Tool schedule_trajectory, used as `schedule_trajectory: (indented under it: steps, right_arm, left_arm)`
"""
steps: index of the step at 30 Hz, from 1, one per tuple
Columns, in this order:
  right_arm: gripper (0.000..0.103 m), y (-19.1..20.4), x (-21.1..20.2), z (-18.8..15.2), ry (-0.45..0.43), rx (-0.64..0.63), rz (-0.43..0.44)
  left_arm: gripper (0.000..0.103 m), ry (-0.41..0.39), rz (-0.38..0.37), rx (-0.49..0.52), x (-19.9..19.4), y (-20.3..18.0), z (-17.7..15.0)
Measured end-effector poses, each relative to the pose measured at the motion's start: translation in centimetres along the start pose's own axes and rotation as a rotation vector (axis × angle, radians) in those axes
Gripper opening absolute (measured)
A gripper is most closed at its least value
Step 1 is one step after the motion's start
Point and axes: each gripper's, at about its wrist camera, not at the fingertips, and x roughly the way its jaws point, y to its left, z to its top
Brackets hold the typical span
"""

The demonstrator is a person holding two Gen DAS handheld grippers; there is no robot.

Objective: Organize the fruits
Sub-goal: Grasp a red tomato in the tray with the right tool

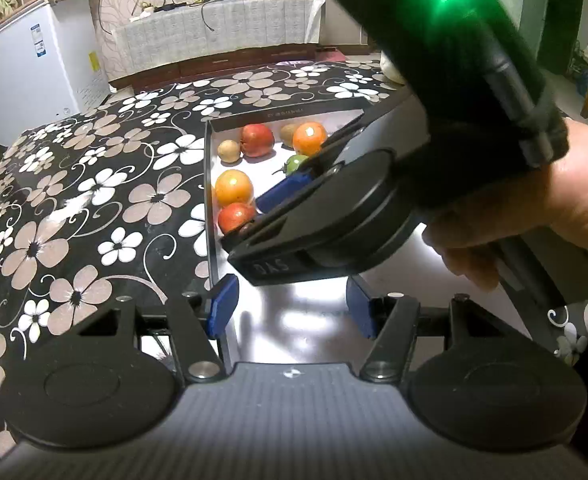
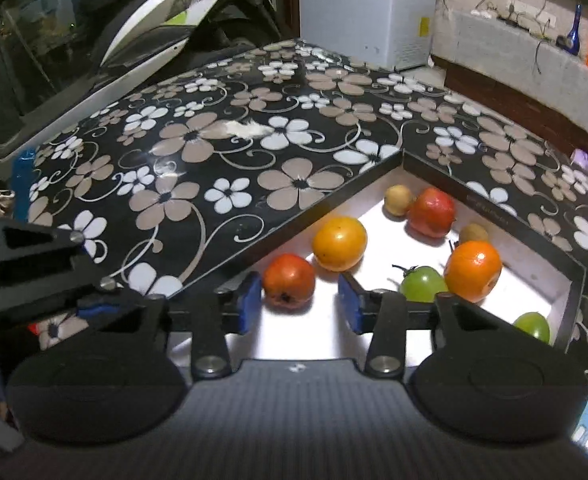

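Note:
A white-floored tray with a black rim point(image 2: 314, 210) lies on the flowered table and holds several fruits. In the right wrist view they are a red fruit point(image 2: 289, 280), a yellow-orange one point(image 2: 340, 248), a small tan one point(image 2: 398, 199), a second red one point(image 2: 432, 212), an orange point(image 2: 473, 270) and two green tomatoes point(image 2: 422, 283). My right gripper point(image 2: 300, 304) is open. The near red fruit sits just ahead of its blue pads, close to the left pad and apart from the right one. My left gripper point(image 1: 292, 308) hangs open and empty over the tray's near end, behind the right gripper point(image 1: 249, 220).
A hand point(image 1: 534, 216) holds the right gripper's black body, which hides much of the tray point(image 1: 209, 200) in the left wrist view. The flowered tablecloth point(image 2: 213, 148) spreads left of the tray. A white freezer point(image 1: 33, 72), a cloth-covered shelf point(image 1: 221, 24) and a scooter point(image 2: 133, 20) stand beyond the table.

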Motion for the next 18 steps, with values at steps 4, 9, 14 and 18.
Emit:
schedule_trajectory:
  steps: [4, 9, 14, 18]
  right_arm:
    - [0.031, 0.2, 0.4, -0.1, 0.029, -0.014, -0.004]
    - [0.031, -0.9, -0.9, -0.3, -0.003, 0.047, -0.004]
    - [0.031, -2.5, -3.2, -0.7, -0.037, 0.097, -0.028]
    - [0.031, -3.8, -4.4, -1.4, -0.031, 0.123, -0.076]
  left_arm:
    - [0.065, 0.005, -0.003, -0.008, 0.1, 0.0, 0.2]
    - [0.065, -0.008, 0.003, -0.026, 0.1, 0.1, 0.7]
    - [0.065, -0.005, 0.03, -0.048, 0.9, 0.2, 1.6]
    - [0.065, -0.007, 0.045, -0.075, 1.7, 0.4, 2.5]
